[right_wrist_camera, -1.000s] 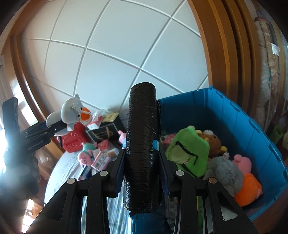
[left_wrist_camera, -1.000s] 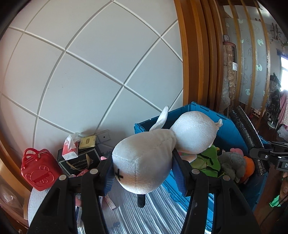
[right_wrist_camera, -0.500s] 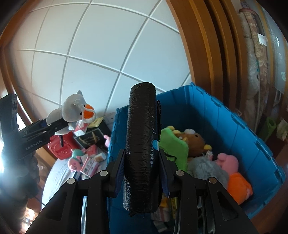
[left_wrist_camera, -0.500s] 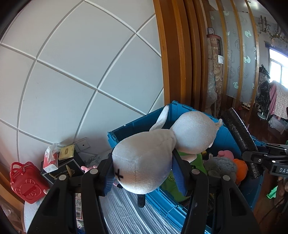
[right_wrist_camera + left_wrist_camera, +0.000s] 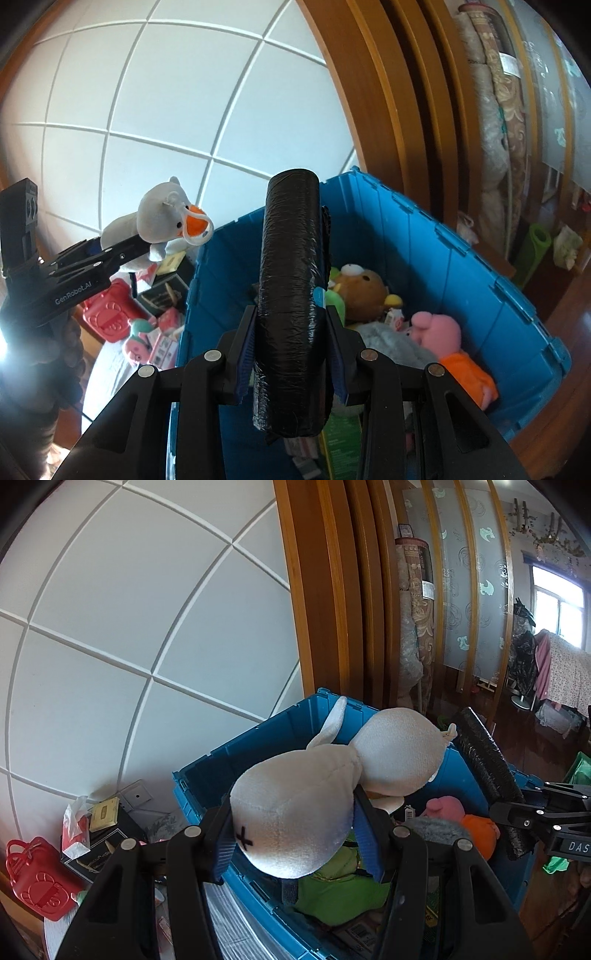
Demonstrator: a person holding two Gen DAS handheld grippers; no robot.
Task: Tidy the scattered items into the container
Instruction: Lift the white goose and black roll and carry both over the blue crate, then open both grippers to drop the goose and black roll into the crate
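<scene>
Crate (image 5: 461,266) sits beneath both loads: left gripper (image 5: 295,834) pinches the plush duck (image 5: 295,812), right gripper (image 5: 290,339) clamps the black roll (image 5: 290,288). Released early, the duck could land outside the rim.

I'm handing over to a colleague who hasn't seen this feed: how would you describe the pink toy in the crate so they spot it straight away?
Start at the big blue crate against the white panelled wall. Inside, toward its right wall, soft toys are piled up; the pink pig plush lies there beside the brown bear plush. It is the only pink toy in the crate, and it wears a bright orange outfit.
</scene>
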